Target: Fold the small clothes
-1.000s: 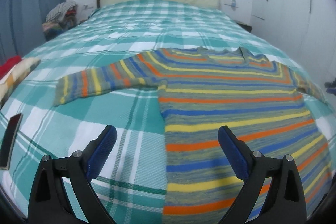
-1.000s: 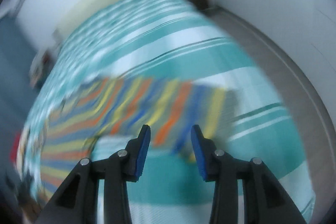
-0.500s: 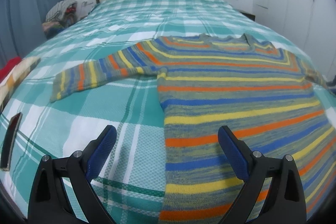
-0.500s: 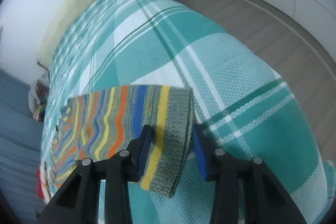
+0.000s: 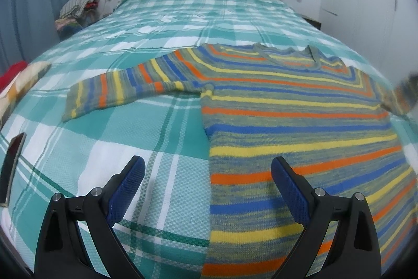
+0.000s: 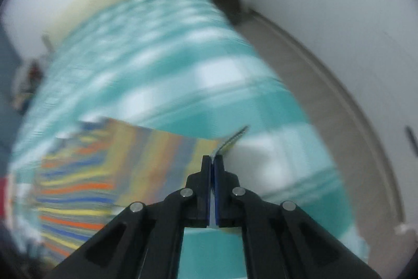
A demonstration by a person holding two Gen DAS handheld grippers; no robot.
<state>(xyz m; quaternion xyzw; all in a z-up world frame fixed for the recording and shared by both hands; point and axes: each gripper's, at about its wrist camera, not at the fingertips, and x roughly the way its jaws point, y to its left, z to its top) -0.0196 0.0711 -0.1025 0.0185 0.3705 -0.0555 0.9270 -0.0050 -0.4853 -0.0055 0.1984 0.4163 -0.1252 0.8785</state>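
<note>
The right gripper (image 6: 212, 161) has its jaws pressed together, and a thin edge of striped knit pokes out just past the pads — that is the cuff of the sweater's right sleeve (image 6: 167, 151), pinched tight. From the tips the sleeve stretches away to the left, lifted clear of the bed (image 6: 183, 85), and that hold makes sense: with the end of the sleeve pinched, it can be carried across the body for the first fold. This view is heavily blurred, so just how much cuff sits between the pads is hard to tell.

Over to the left gripper (image 5: 207, 181), and its jaws stand spread wide, gripping nothing. It hangs just above the near edge of the sweater (image 5: 287, 127), one pad over bare checked bedspread, the other over the stripes, straddling the side seam. That looks like a ready position, perhaps to pin the hem while the other side works.

Beyond it the sweater lies flat, neckline at the far end, its left sleeve (image 5: 125, 88) stretched out to the left, untouched. At the far right edge the lifted sleeve shows as a blurred streak. The folding appears barely begun.
</note>
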